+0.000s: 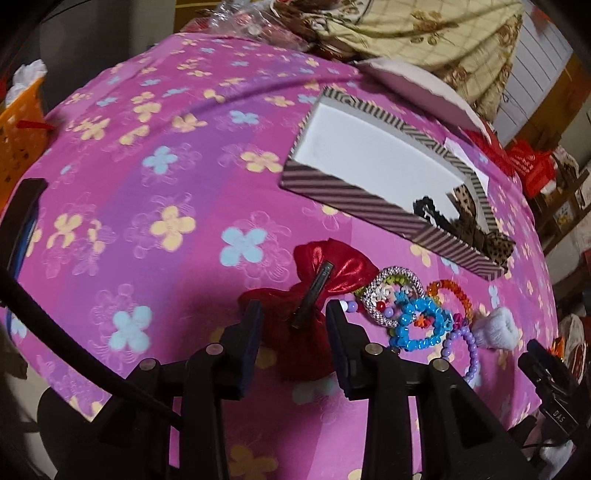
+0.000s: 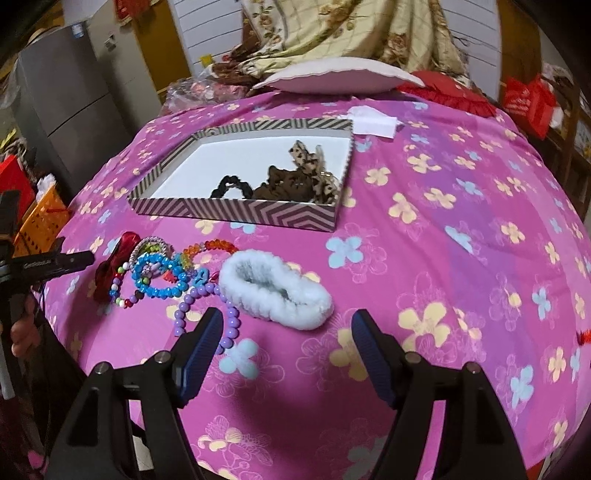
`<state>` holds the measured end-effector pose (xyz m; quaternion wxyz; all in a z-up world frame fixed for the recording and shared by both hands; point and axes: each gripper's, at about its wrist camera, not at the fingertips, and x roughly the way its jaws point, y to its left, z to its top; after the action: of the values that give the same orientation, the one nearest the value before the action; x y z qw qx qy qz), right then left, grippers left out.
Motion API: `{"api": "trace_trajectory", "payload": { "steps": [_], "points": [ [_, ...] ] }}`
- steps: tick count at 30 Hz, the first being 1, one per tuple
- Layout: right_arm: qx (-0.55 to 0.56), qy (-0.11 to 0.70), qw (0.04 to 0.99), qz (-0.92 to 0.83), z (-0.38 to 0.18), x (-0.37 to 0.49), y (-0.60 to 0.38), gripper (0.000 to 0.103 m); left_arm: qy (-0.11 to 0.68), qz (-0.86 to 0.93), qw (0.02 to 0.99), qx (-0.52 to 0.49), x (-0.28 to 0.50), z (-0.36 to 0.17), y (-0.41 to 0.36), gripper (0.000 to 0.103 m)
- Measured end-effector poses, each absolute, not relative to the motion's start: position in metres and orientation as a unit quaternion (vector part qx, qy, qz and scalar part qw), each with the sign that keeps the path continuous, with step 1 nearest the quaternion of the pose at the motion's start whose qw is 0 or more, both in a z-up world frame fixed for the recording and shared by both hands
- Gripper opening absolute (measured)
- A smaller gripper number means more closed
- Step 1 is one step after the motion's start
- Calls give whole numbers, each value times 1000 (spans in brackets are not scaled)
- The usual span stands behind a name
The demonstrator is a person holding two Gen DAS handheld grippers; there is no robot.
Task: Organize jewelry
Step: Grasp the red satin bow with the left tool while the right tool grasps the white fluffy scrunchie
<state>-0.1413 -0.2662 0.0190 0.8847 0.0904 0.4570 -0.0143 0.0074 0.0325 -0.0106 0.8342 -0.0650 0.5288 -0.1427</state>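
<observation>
A red satin bow clip (image 1: 332, 269) lies on the pink flowered cloth. My left gripper (image 1: 294, 314) is open, and the bow's lower lobe sits between its fingers. To the bow's right lies a tangle: a silver ring (image 1: 391, 295), a blue bead bracelet (image 1: 421, 325), a purple one (image 2: 218, 306) and an orange one (image 2: 214, 245). A white fluffy scrunchie (image 2: 275, 291) lies just ahead of my right gripper (image 2: 288, 326), which is open and holds nothing. Behind them the striped box (image 2: 236, 212) holds a black scrunchie (image 2: 229, 186) and brown and leopard ones (image 2: 295, 177).
A white pillow (image 2: 332, 74) and a patterned blanket (image 2: 351, 29) lie at the far edge. A white paper (image 2: 373, 123) rests beside the box. An orange basket (image 2: 40, 218) and a grey cabinet (image 2: 66, 99) stand off the left edge, red bags (image 2: 528, 99) at the right.
</observation>
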Motion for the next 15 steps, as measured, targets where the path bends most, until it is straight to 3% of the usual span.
{"api": "trace_trajectory", "payload": {
  "steps": [12, 14, 15],
  "points": [
    [-25, 489, 869, 70, -4, -100, -251, 76, 541, -171, 823, -22, 20, -23, 19, 40],
    [-7, 500, 863, 72, -10, -96, -256, 71, 542, -175, 822, -11, 21, -25, 14, 40],
    [15, 503, 861, 75, -13, -95, -260, 62, 545, -174, 820, -6, 23, -27, 11, 40]
  ]
}}
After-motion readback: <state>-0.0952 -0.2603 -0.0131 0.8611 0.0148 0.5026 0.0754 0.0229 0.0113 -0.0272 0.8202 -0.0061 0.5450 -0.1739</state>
